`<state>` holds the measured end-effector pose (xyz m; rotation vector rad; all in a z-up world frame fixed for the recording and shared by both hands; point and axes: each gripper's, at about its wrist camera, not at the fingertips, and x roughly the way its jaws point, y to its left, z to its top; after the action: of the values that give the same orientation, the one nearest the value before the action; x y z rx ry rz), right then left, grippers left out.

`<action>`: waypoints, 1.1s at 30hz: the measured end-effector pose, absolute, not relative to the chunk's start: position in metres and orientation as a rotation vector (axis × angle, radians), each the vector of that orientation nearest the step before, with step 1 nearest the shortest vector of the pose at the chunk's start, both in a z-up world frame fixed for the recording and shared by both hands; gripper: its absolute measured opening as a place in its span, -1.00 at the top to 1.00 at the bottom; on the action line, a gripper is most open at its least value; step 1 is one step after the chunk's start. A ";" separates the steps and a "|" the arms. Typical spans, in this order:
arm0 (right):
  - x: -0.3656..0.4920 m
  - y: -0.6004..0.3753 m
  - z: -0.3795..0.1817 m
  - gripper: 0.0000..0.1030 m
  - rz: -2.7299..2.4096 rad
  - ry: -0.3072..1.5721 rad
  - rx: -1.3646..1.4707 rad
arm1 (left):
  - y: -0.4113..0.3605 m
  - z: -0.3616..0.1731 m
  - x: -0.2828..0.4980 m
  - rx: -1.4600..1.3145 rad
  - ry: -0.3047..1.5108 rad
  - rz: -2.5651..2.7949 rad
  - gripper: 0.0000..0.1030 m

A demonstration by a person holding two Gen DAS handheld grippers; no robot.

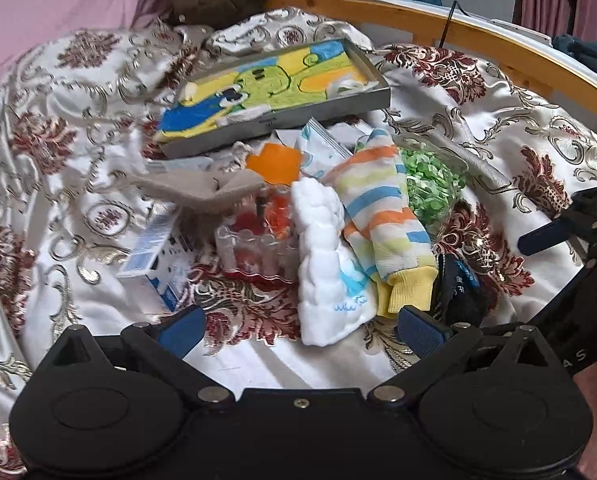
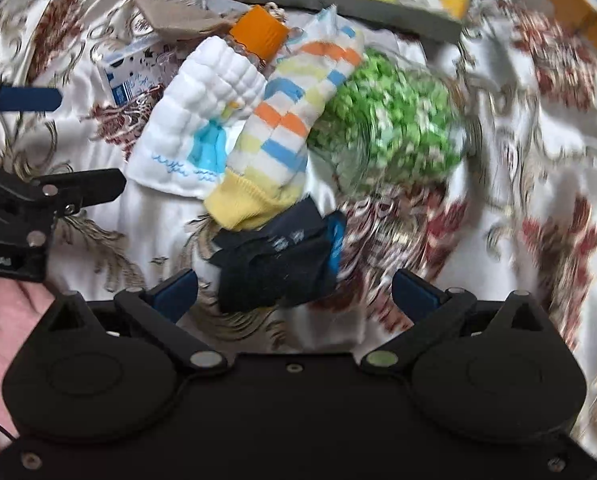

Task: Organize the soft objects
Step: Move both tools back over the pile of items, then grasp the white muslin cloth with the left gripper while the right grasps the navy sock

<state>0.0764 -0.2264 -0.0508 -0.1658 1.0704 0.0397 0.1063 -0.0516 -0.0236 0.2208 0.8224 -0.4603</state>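
Observation:
A pile lies on a patterned bedspread (image 1: 58, 128). In it are a white quilted cloth (image 1: 326, 256) (image 2: 202, 108), striped socks with yellow cuffs (image 1: 382, 216) (image 2: 282, 120), a dark sock (image 1: 458, 288) (image 2: 274, 268) and a beige sock (image 1: 206, 190). A grey tray (image 1: 322, 110) (image 2: 350, 4) behind them holds a colourful cartoon towel (image 1: 266, 84). My left gripper (image 1: 298, 332) is open just short of the white cloth. My right gripper (image 2: 294, 292) is open with the dark sock lying between its fingers; the view is blurred.
Hard items are mixed in: a clear bag of green bits (image 1: 430, 184) (image 2: 386, 120), a blue-white box (image 1: 154, 252) (image 2: 130, 72), a clear ribbed container (image 1: 254, 240), an orange piece (image 1: 274, 162) (image 2: 260, 32). A wooden bed rail (image 1: 458, 36) curves behind.

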 end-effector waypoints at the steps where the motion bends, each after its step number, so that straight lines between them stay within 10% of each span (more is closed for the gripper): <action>1: 0.080 -0.228 -0.054 -0.99 0.056 1.085 -0.160 | -0.052 -0.025 0.110 0.216 0.831 -0.464 -0.98; 10: 0.116 -0.234 -0.083 -0.99 0.095 1.200 -0.074 | -0.054 -0.041 0.142 0.178 0.917 -0.527 -0.90; 17: 0.131 -0.249 -0.100 -0.96 0.079 1.234 0.011 | -0.058 -0.053 0.153 0.180 0.977 -0.535 -0.38; 27: 0.133 -0.256 -0.105 -0.38 0.026 1.237 0.032 | -0.050 -0.052 0.159 0.070 1.013 -0.535 0.60; 33: 0.128 -0.268 -0.102 0.06 -0.001 1.215 0.067 | -0.049 -0.048 0.156 0.050 1.010 -0.526 0.79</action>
<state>0.1284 -0.2683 -0.1021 0.0672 1.2151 -0.0014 0.1564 -0.0494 -0.0483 0.0497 1.0096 -0.5259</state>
